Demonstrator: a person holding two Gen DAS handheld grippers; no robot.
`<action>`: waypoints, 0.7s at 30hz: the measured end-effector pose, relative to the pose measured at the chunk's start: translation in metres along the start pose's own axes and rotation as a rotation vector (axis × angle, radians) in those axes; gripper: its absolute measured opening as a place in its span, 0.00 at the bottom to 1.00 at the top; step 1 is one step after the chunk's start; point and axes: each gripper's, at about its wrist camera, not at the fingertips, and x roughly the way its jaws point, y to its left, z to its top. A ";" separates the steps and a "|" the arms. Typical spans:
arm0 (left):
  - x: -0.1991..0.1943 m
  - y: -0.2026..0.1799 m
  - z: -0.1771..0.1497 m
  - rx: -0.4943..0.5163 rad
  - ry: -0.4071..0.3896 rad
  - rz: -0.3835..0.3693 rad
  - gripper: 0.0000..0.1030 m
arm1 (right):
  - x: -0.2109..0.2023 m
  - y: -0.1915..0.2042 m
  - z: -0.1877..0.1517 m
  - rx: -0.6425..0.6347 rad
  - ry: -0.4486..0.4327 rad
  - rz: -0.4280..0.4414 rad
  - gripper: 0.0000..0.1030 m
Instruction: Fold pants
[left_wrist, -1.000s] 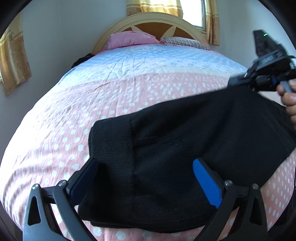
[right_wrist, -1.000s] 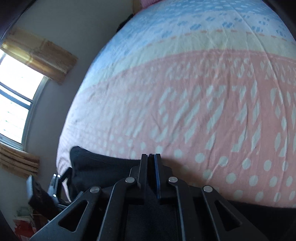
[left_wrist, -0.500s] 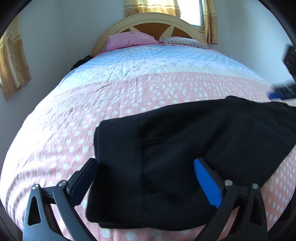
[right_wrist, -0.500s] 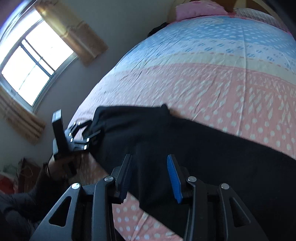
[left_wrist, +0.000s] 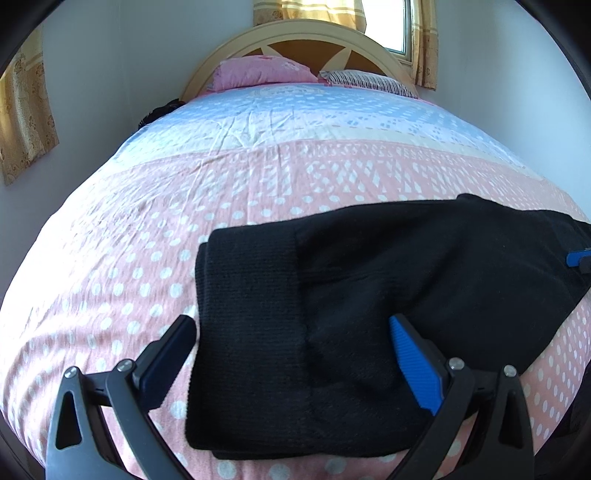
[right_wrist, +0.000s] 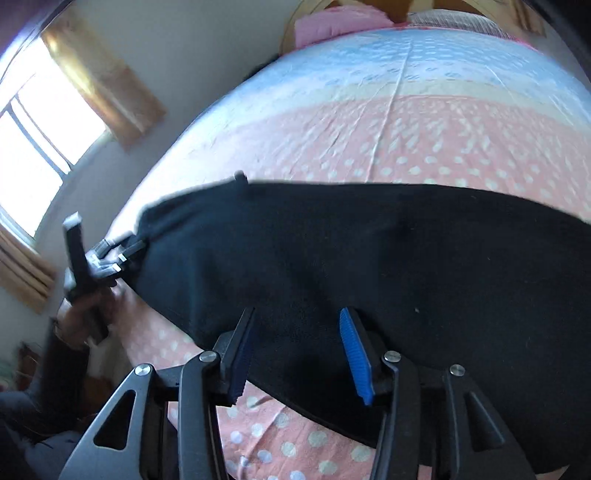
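We have the black pants (left_wrist: 369, 302) laid flat across the near, pink part of the bed (left_wrist: 258, 177), already doubled over, the ribbed waistband (left_wrist: 247, 295) at our left. The left gripper (left_wrist: 291, 354) hangs over the waistband, jaws spread wide and holding nothing, likely ready to take that end. The right gripper (right_wrist: 295, 350) hovers likewise, jaws parted and empty. Only the right view shows our left hand (right_wrist: 85, 314); only the left shows the pillows (left_wrist: 258, 72).
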 end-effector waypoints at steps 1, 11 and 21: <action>-0.001 -0.001 0.000 0.003 -0.003 0.003 1.00 | -0.008 -0.003 -0.001 0.010 -0.031 -0.021 0.46; -0.012 -0.019 0.003 0.070 -0.048 0.112 1.00 | -0.032 -0.030 -0.013 -0.085 -0.087 -0.320 0.47; -0.038 -0.059 0.017 0.125 -0.145 0.098 1.00 | -0.068 -0.056 -0.010 0.031 -0.152 -0.403 0.47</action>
